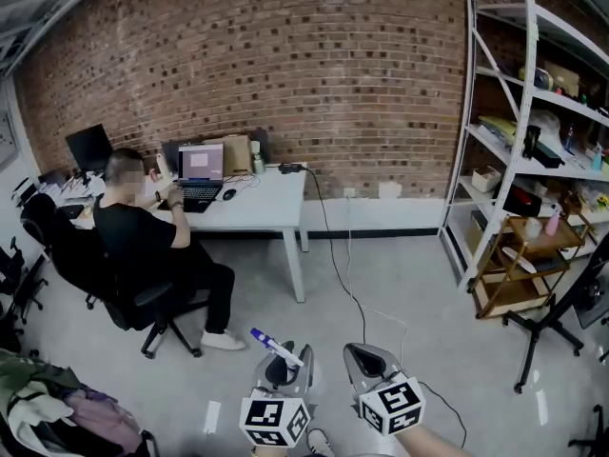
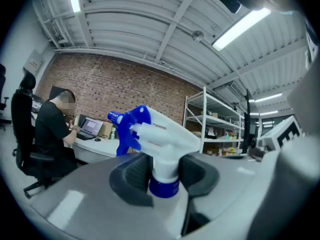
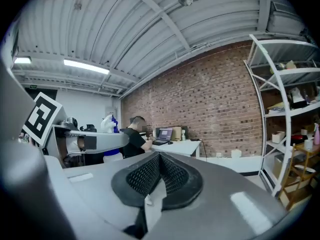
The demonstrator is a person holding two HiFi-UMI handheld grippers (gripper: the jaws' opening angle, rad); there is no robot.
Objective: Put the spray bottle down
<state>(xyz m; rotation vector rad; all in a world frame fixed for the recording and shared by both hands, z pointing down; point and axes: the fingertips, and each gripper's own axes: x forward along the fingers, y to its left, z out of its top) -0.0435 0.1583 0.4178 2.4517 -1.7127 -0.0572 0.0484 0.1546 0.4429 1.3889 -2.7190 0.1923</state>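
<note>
Holding the bottle [image 2: 159, 143] pinched in our left gripper [image 2: 164, 176], right gripper [image 3: 159, 176] pressed together, we judge finding a surface comes next.

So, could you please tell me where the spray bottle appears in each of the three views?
Head view: spray bottle at bottom centre, blue nozzle pointing up-left.
Left gripper view: bottle dead centre, neck clamped in the left gripper.
Right gripper view: bottle small, at the far left.
Shared landmark: the open laptop.
</note>
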